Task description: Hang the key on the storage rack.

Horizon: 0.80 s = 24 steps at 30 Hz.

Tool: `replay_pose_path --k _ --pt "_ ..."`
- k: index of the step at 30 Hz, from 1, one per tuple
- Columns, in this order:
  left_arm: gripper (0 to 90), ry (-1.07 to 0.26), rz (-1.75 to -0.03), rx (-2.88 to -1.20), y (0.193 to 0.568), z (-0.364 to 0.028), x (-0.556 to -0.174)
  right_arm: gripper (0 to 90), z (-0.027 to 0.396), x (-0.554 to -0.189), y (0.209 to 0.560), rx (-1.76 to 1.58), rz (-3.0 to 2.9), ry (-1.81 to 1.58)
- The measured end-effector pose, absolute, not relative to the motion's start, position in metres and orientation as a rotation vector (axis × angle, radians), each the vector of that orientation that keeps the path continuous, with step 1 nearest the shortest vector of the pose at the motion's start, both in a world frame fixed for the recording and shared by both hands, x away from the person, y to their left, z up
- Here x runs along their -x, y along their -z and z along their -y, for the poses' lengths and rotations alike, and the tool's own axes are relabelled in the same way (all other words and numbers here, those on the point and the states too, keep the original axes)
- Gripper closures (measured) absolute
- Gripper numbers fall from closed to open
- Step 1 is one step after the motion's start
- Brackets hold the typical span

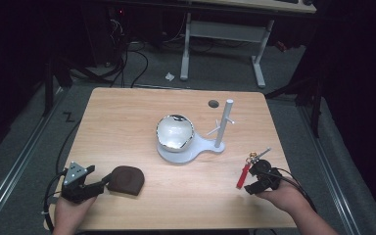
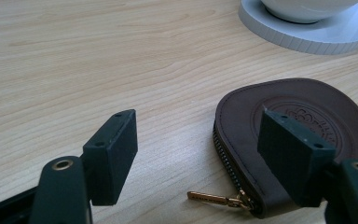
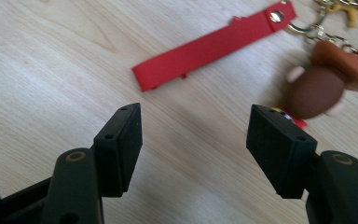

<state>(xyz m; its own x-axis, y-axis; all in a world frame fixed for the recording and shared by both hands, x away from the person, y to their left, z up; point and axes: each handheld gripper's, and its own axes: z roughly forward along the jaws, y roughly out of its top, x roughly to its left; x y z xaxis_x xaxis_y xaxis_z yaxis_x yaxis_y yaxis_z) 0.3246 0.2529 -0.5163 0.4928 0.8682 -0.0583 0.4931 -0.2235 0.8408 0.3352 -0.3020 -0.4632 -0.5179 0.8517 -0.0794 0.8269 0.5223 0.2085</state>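
A brown leather zip pouch (image 1: pixel 126 179) lies near the table's front left; in the left gripper view the pouch (image 2: pixel 303 116) shows a brass zip pull (image 2: pixel 214 198). My left gripper (image 1: pixel 100 183) is open, its right jaw over the pouch's edge, nothing clamped (image 2: pixel 198 144). A keyring with a red strap (image 1: pixel 243 176) lies at the front right. In the right gripper view the red strap (image 3: pixel 214 44) and a brown figure charm (image 3: pixel 319 88) lie just beyond my open right gripper (image 3: pixel 196 130), which sits beside them on the table (image 1: pixel 253 182).
A shiny silver bowl (image 1: pixel 175 131) rests on a white stand base (image 1: pixel 203 146) with an upright white post (image 1: pixel 223 122) mid-table. A round hole (image 1: pixel 213 103) sits near the far edge. Bare wood (image 1: pixel 117 132) spreads left of the stand.
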Motion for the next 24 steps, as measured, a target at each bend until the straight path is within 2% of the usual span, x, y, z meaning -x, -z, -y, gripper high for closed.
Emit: replay_pose_path --k 18,23,24 --pt "28.6 -0.515 -1.144 -1.889 0.519 -0.253 -0.327 34.2 0.338 -0.352 0.462 -1.594 -2.473 -0.204" --pt "28.6 -0.501 -1.133 -1.891 0.52 -0.253 -0.327 40.8 0.338 -0.358 0.463 -1.609 -2.453 -0.19" --pt "28.5 -0.5 -1.133 -1.888 0.52 -0.253 -0.327 45.4 0.339 -0.362 0.463 -1.637 -2.43 -0.183"
